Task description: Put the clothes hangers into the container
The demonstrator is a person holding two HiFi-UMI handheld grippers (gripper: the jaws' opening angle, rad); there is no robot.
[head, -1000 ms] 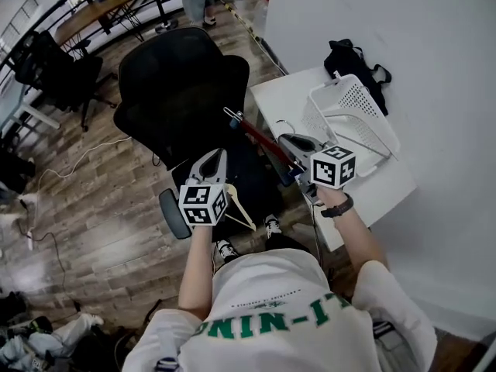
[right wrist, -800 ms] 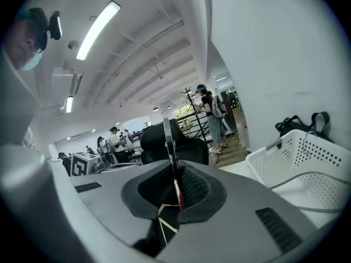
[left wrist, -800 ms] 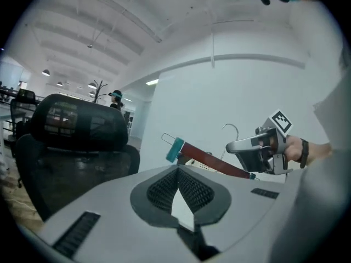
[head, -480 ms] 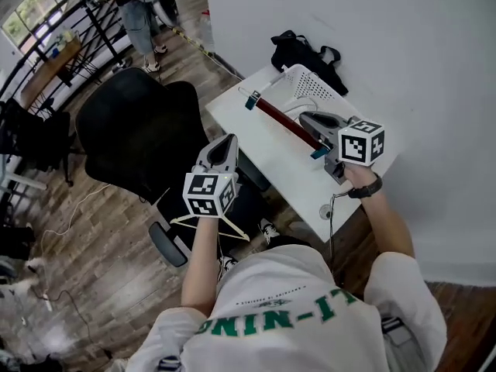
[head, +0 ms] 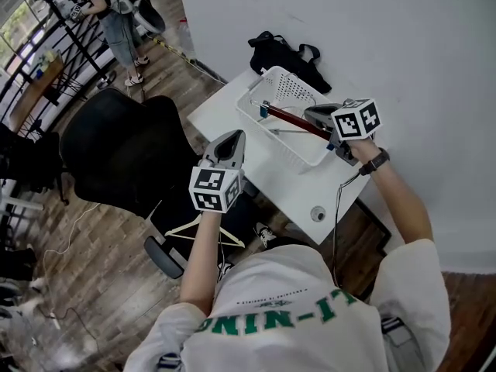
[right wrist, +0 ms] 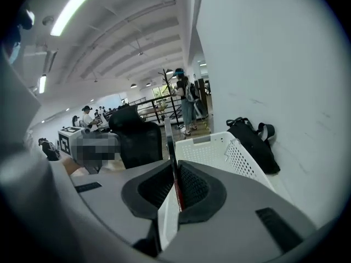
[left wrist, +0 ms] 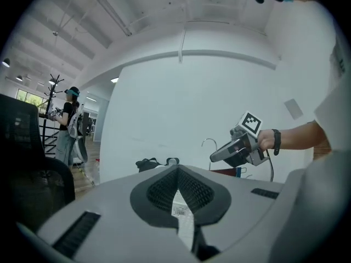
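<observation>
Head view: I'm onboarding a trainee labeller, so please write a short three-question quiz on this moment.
1. True or false: the right gripper is shut on the dark red hanger.
2. The pale hanger hangs below which of these? A. the left gripper B. the black bag C. the chair's backrest
3. Fill in: the white basket stands on the white ____.

Key
1. True: the right gripper view shows its jaws closed on the red bar.
2. A
3. table
</observation>
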